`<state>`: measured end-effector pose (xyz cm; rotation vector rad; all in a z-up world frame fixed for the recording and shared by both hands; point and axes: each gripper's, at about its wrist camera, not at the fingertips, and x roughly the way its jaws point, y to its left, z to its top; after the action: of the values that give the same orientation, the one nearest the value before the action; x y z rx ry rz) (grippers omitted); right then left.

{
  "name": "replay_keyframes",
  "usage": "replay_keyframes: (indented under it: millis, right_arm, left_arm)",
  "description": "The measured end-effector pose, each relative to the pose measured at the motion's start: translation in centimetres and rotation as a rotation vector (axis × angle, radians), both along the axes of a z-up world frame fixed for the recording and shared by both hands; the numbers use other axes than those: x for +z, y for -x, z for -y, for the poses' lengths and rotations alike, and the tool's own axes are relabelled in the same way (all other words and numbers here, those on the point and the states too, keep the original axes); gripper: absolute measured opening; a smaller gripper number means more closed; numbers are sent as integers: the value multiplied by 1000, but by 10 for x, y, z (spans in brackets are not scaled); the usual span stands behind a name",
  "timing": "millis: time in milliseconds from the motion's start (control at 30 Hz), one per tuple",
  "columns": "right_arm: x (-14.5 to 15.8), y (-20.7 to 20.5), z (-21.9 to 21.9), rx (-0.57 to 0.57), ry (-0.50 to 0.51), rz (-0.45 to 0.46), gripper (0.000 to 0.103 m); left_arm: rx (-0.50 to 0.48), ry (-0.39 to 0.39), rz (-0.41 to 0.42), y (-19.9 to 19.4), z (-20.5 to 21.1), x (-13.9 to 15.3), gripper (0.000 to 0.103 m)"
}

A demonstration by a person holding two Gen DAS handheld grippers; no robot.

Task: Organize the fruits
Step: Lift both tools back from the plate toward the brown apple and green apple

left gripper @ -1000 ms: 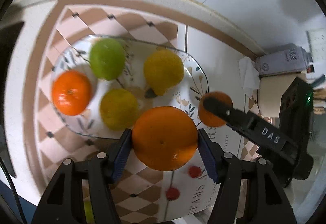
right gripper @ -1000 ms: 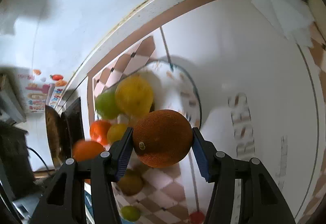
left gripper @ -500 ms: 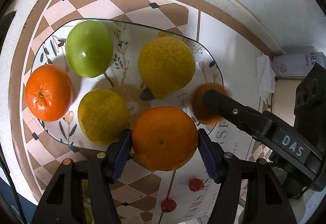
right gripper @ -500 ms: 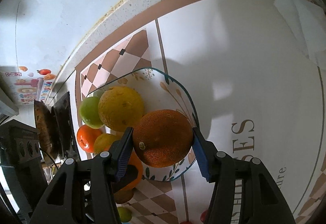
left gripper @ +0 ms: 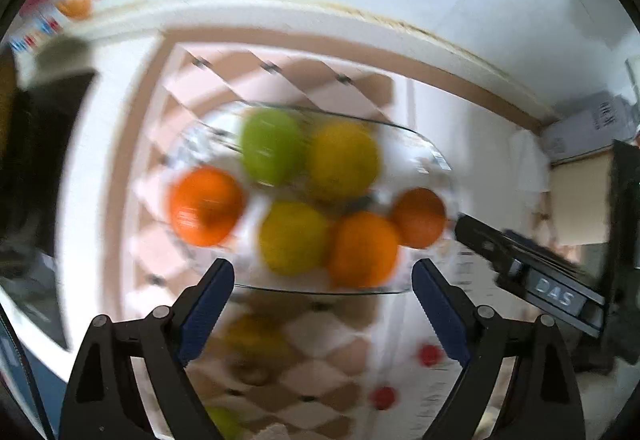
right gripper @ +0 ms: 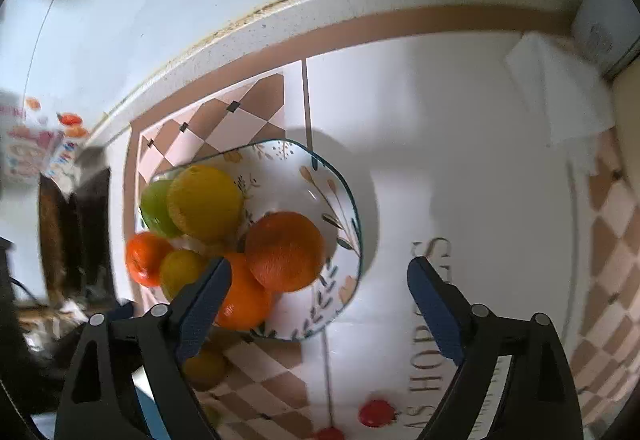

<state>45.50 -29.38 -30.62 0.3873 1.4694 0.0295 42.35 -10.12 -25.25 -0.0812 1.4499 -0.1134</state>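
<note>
A patterned plate point(right gripper: 340, 192) point(left gripper: 424, 148) holds several fruits: a green apple point(left gripper: 270, 146) point(right gripper: 154, 202), yellow citrus point(left gripper: 342, 160) point(right gripper: 204, 200), a smaller yellow fruit point(left gripper: 292, 238) point(right gripper: 180, 270), a tangerine point(left gripper: 204, 206) point(right gripper: 142, 256) and two oranges point(left gripper: 364, 248) point(right gripper: 284, 250), point(left gripper: 418, 218) point(right gripper: 248, 298). My left gripper point(left gripper: 324, 280) is open and empty, just in front of the plate. My right gripper point(right gripper: 320, 280) is open and empty, above the plate's near right edge; it also shows in the left wrist view point(left gripper: 520, 264).
More fruit lies on the checked cloth in front of the plate point(left gripper: 256, 336) point(right gripper: 204, 366), with a green one lower down point(left gripper: 224, 420). A white tissue point(right gripper: 560, 96) and a box point(left gripper: 592, 128) sit at the right. A wall runs behind; a dark appliance point(left gripper: 40, 160) stands left.
Both grippers have opened and let go of their oranges, which now rest on the plate. Both grippers have pulled back from the plate; the left wrist view is motion-blurred.
</note>
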Motion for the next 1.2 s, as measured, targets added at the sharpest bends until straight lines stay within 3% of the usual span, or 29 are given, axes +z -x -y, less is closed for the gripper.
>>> replay_keyframes:
  millis: [167, 400, 733, 1200]
  right_arm:
    - [18, 17, -17, 48, 100, 39, 93]
    - [47, 47, -38, 84, 188, 94, 93]
    - [99, 98, -50, 53, 242, 180, 93]
    - [198, 187, -63, 5, 278, 366, 93]
  left_arm:
    - [-10, -112, 62, 11, -26, 10, 91]
    - [-9, -138, 116, 28, -42, 26, 91]
    - [-35, -111, 223, 68, -46, 72, 91]
    - [-66, -64, 404, 143, -54, 152, 91]
